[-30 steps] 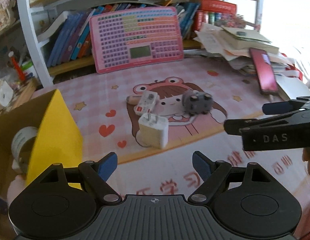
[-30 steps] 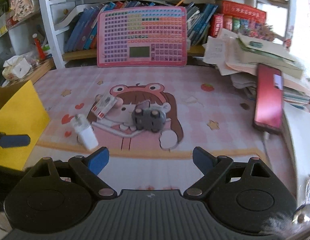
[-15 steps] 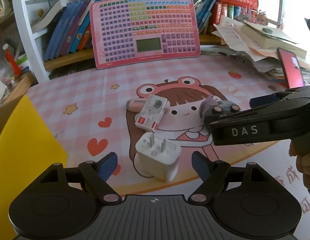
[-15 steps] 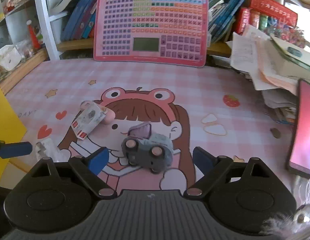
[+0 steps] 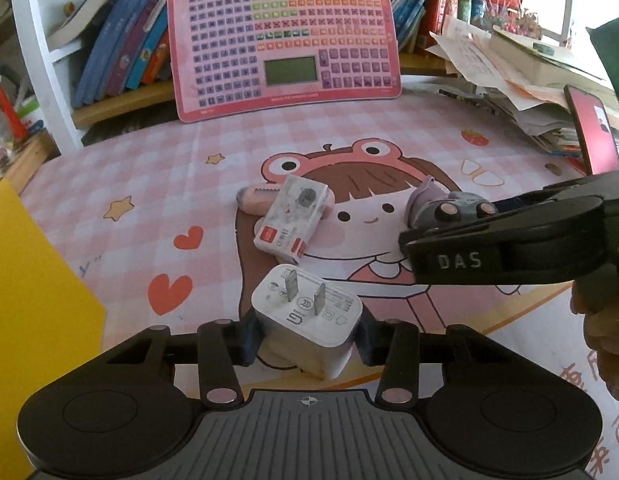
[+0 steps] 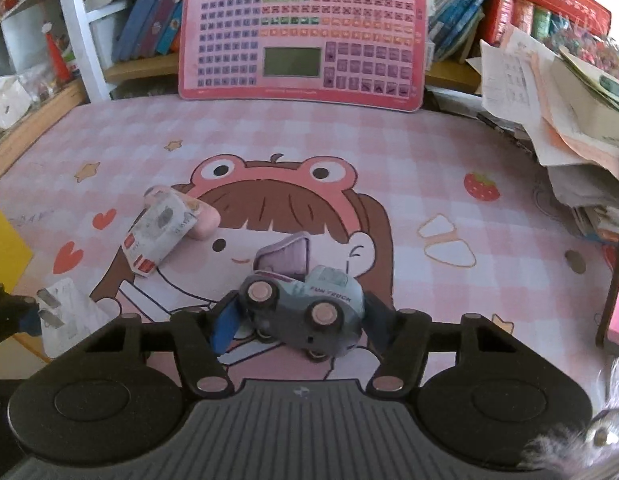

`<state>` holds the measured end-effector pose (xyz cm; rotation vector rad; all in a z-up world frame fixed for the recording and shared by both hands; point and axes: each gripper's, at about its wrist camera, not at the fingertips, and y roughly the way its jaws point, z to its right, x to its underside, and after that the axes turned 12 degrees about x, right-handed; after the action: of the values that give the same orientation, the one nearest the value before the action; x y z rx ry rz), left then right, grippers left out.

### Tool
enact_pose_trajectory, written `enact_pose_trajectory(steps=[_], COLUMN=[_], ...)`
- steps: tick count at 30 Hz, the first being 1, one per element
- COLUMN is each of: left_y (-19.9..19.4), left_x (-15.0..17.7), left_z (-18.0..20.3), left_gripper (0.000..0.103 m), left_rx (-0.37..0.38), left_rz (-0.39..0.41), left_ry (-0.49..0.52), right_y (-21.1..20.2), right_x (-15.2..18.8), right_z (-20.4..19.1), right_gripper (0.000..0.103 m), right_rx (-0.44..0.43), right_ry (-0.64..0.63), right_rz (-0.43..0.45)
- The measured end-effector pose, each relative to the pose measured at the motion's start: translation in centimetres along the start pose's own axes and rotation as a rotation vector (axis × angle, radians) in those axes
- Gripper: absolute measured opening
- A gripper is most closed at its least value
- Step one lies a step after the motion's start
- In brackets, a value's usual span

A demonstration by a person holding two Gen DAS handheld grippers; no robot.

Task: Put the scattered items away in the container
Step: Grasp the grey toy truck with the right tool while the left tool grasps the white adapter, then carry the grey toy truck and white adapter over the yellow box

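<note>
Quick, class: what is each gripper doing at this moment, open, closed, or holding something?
Left gripper: jaws closing, pads against the white charger plug on the mat.
Right gripper: jaws closing around the toy truck; pads at its sides.

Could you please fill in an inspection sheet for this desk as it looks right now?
Surface: pink checked desk mat with a cartoon girl print.
Job's things: white charger plug, prongs up; toy truck on its side; small white box lying partly on a pink eraser; yellow container at the left.
Clutter: paper stack and a pink phone at the right.
Grippers: left gripper closing around the plug; right gripper closing around the truck.
Cables: nothing seen.
Surroundings: pink keyboard toy leaning on a bookshelf.
</note>
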<state>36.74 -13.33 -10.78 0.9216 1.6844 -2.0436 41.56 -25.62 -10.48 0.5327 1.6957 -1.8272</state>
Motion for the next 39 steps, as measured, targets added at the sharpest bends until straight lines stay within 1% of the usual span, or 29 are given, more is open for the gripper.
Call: enact_pose_trajectory(steps=[4, 10, 15, 20, 24, 29, 32, 35, 39], left_y=[-0.7, -3.5, -6.4, -9.6, -11.8, -13.7, -15.0, -16.2, -18.1], left_x=[0.2, 0.2, 1.2, 2.6, 3.6, 4.7, 5.2, 5.8, 7.2], left_z=[0.1, 0.7, 1.4, 1.4, 1.2, 1.5, 1.6, 1.8, 1.3], left_gripper=[0.043, 0.043, 0.043, 0.043, 0.043, 0.043, 0.043, 0.043, 0.043], left_rx=[0.015, 0.061, 0.105, 0.135, 0.166, 0.194, 0.232, 0.273, 0.341], left_rz=[-0.005, 0.026, 0.023, 0.005, 0.008, 0.025, 0.043, 0.061, 0.078], left_ry=[0.010, 0.008, 0.035, 0.026, 0.000, 0.009, 0.032, 0.079, 0.130], right_y=[-0.6, -3.4, -6.5, -9.4, -11.5, -14.1, -15.6, -17.1, -19.6], right_x=[0.2, 1.2, 3.1, 5.5, 7.3, 8.8, 9.5, 10.4, 12.1], right_z=[0.7, 1.7, 2.1, 2.4, 2.4, 1.8, 1.5, 1.0, -0.5], right_gripper=[0.060, 0.060, 0.060, 0.060, 0.060, 0.060, 0.060, 0.060, 0.060], right_rx=[-0.012, -0.046, -0.080, -0.102, -0.107, -0.088, -0.058, -0.031, 0.014], right_ry=[0.019, 0.031, 0.029, 0.026, 0.064, 0.092, 0.101, 0.124, 0.149], right_rz=[0.013, 0.032, 0.027, 0.010, -0.009, 0.003, 0.020, 0.027, 0.039])
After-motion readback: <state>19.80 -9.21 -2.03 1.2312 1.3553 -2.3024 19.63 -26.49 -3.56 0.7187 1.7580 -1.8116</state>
